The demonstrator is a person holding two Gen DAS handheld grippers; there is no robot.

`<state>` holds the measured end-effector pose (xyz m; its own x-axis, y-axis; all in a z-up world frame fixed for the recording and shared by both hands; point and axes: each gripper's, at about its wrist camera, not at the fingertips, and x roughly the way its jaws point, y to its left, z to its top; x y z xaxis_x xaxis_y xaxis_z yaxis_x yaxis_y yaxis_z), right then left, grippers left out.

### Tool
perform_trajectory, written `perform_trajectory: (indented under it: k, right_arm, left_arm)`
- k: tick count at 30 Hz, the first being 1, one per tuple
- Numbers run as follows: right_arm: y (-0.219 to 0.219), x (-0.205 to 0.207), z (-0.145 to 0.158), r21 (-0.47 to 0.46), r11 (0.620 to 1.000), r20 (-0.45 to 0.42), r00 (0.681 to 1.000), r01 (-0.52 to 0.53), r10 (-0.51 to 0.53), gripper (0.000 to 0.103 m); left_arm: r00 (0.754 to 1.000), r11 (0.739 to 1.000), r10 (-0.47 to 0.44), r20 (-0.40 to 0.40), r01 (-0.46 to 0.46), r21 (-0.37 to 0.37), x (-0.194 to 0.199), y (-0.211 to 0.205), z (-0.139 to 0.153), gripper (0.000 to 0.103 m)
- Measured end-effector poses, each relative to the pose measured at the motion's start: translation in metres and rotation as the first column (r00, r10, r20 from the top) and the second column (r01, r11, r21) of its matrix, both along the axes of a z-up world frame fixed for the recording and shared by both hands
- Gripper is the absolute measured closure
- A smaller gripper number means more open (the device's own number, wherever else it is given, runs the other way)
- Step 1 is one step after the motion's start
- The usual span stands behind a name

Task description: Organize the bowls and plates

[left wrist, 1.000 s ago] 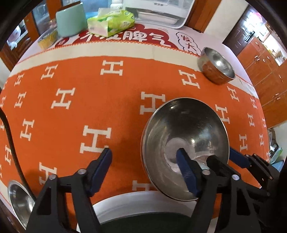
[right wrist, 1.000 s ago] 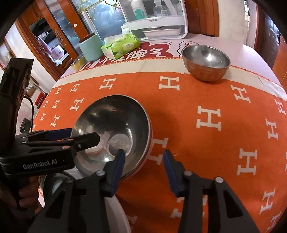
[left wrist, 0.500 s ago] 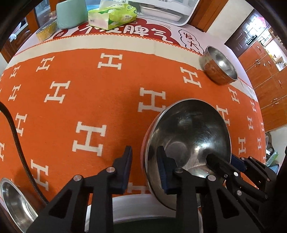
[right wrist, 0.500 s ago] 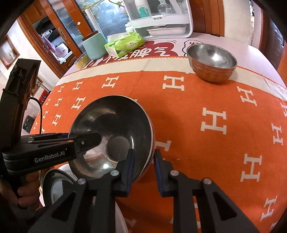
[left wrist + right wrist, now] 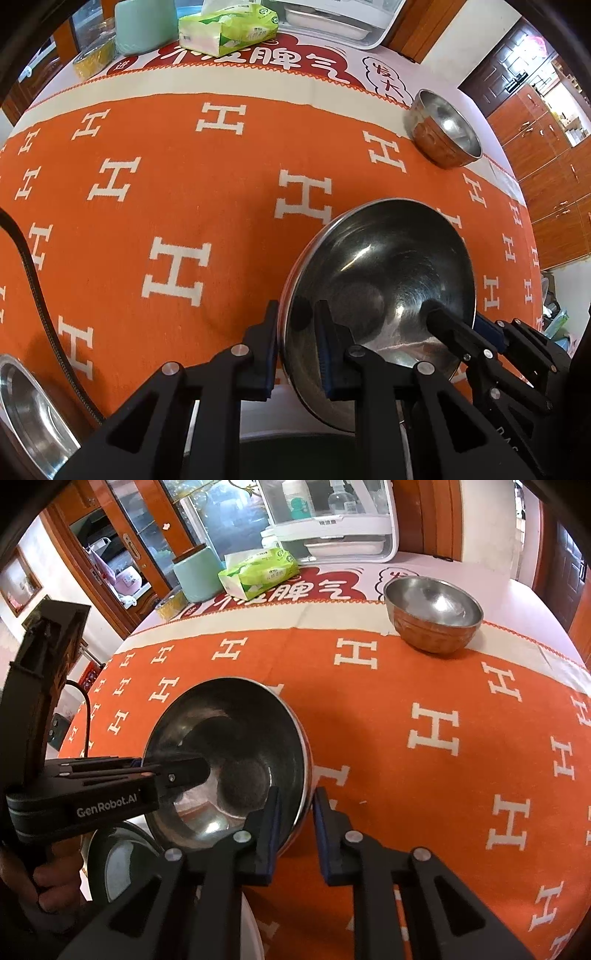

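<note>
A large steel bowl sits tilted near the front of the orange H-patterned cloth. My left gripper is shut on its left rim, one pad outside and one inside. My right gripper clasps the opposite rim, its jaws still closing with the bowl's wall between the pads. Each gripper shows in the other's view: the right gripper, the left gripper. A smaller steel bowl stands upright at the far right. A white-rimmed dish lies under the large bowl.
Another steel dish lies at the near left, beside a black cable. At the table's back stand a green tissue pack, a mint canister, a small glass jar and a white cabinet. A hand holds the left gripper.
Both grippers' jaws have closed from wide apart onto opposite rims of the large bowl. The bowl now looks more tilted. Neither hand has shifted.
</note>
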<state>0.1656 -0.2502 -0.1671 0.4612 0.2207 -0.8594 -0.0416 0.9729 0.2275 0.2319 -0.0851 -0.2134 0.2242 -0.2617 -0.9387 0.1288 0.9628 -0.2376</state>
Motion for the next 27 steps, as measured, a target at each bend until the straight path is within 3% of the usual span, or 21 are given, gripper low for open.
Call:
perform_trajectory:
  k: [27]
  right_arm:
    - [0.021, -0.050, 0.058, -0.073, 0.997, 0.168, 0.986, -0.004, 0.016, 0.089]
  left_arm:
    - [0.989, 0.999, 0.001, 0.149, 0.004, -0.034, -0.053, 0.019, 0.060, 0.087]
